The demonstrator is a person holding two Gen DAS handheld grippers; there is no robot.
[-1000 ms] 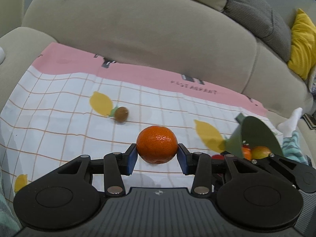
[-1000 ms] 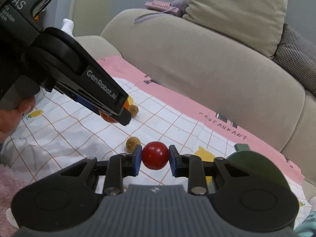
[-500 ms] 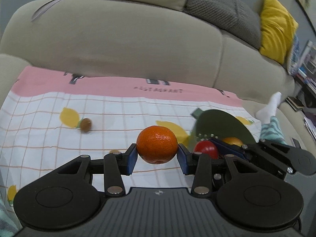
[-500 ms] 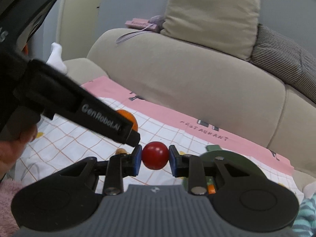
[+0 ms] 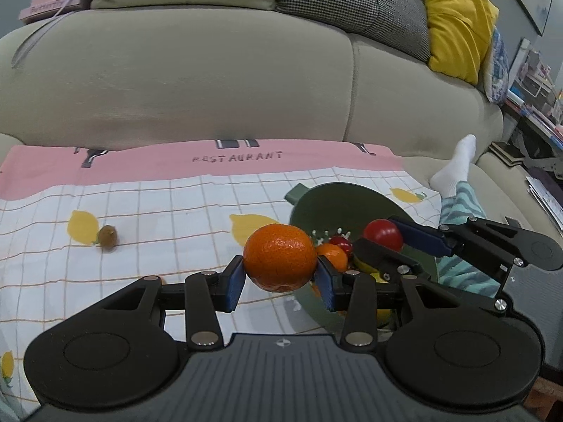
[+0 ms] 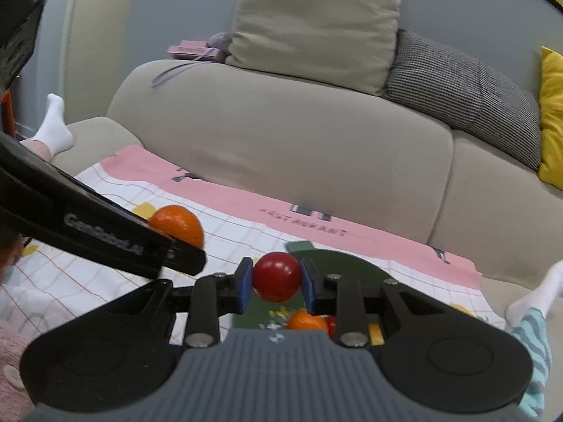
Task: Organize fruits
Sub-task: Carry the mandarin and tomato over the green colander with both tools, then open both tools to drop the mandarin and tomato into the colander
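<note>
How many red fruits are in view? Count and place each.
2. One red fruit clamped in the right gripper over the green bowl; a second red fruit lies inside it. More may be hidden.

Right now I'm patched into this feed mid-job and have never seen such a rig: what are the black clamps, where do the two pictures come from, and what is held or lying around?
No robot arm here: a person holds a black two-finger clamp in each hand, each with a camera looking forward along its fingers. The left wrist view shows the left gripper shut on a round orange mandarin. The right wrist view shows the right gripper shut on a small glossy red fruit. Each clamp also appears in the other's picture. Below them a pink-edged checked cloth with lemon prints covers a beige sofa seat. On it sits a dark green colander bowl already holding some orange, red and yellow fruit. One small brown fruit lies loose on the cloth, left of the bowl. The red fruit hangs over the bowl; the mandarin is beside its rim.
</note>
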